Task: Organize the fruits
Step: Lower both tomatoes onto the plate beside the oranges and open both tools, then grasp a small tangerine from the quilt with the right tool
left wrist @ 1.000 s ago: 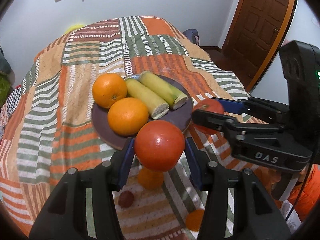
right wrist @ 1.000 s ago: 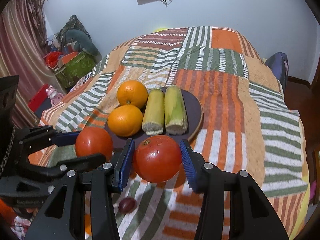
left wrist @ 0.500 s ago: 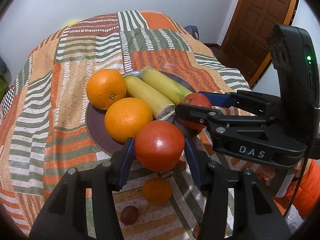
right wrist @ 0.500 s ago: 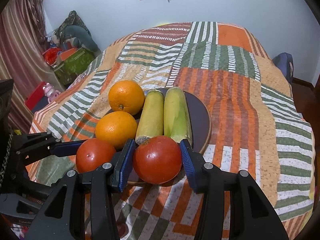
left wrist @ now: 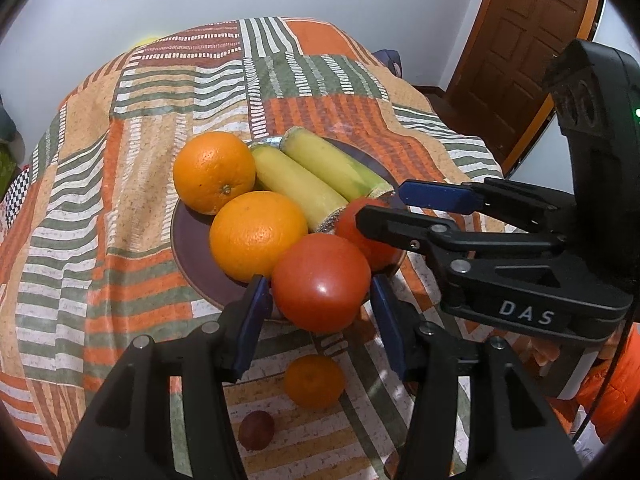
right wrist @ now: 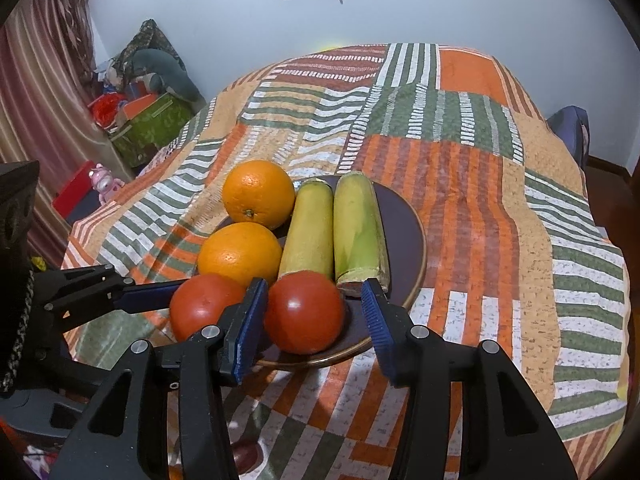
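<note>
A dark round plate (left wrist: 188, 240) (right wrist: 404, 216) on the patchwork cloth holds two oranges (left wrist: 214, 172) (right wrist: 258, 194) and two yellow-green corn pieces (left wrist: 298, 186) (right wrist: 360, 224). My left gripper (left wrist: 322, 304) has its jaws slightly apart around a red tomato (left wrist: 322, 282) (right wrist: 202, 306) at the plate's near edge. My right gripper (right wrist: 314, 322) stands the same way around a second tomato (right wrist: 304, 312) (left wrist: 360, 224) resting on the plate. Gaps show between both tomatoes and the blue pads.
A small mandarin (left wrist: 314, 380) and a dark plum (left wrist: 256, 430) lie on the cloth below the left gripper. A wooden door (left wrist: 520, 40) is at the right. Boxes and clutter (right wrist: 148, 116) sit on the floor to the left of the bed.
Both grippers moved forward and down with their tomatoes onto the plate's near edge. Their jaws have opened slightly, so the pads no longer press the tomatoes.
</note>
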